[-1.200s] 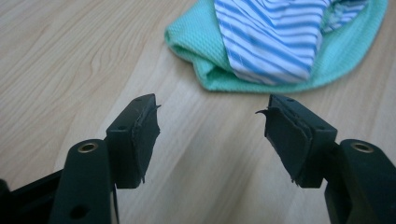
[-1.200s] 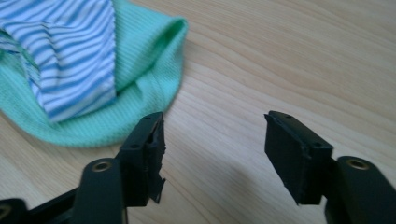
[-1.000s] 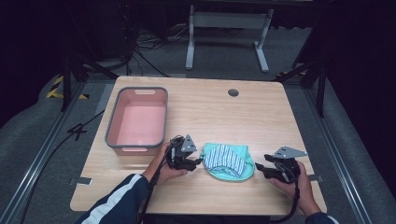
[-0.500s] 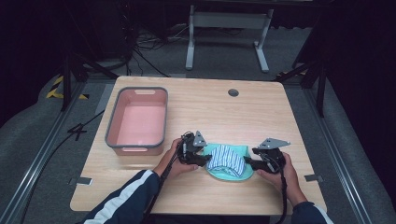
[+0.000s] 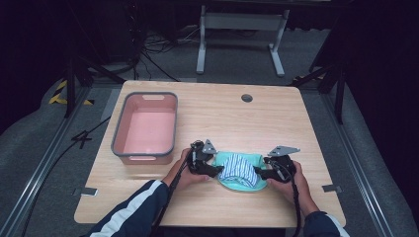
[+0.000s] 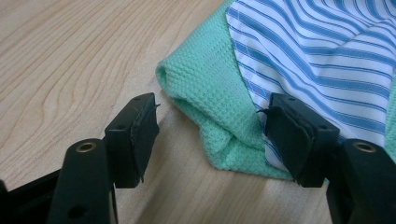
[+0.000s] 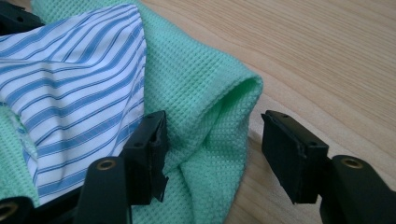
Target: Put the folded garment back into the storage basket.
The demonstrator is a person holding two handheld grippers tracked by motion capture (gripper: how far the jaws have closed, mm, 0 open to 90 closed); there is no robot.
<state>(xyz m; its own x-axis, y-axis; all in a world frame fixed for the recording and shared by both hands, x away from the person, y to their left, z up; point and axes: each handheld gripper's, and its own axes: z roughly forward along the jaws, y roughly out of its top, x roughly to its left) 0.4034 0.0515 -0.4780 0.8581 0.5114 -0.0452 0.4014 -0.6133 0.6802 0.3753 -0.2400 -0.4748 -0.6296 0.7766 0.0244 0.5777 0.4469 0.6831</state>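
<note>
A folded mint-green waffle cloth (image 5: 247, 160) lies on the wooden table near its front edge, with a blue-and-white striped cloth (image 5: 238, 169) on top of it. My left gripper (image 5: 213, 169) stands open at the bundle's left end; in the left gripper view its jaws straddle the green cloth's folded corner (image 6: 219, 121), the right jaw resting over the striped cloth (image 6: 327, 56). My right gripper (image 5: 262, 173) stands open at the right end, and its jaws bracket the green fold (image 7: 219, 126) beside the striped cloth (image 7: 70, 84).
A pink bin with a grey rim (image 5: 146, 126) stands empty at the left of the table (image 5: 276, 118). A round cable hole (image 5: 246, 98) sits near the far edge. Dark floor, cables and a metal frame lie beyond.
Both grippers have moved inward from either side of the cloths and now sit at the bundle's two ends. The cloths have stayed in place.
</note>
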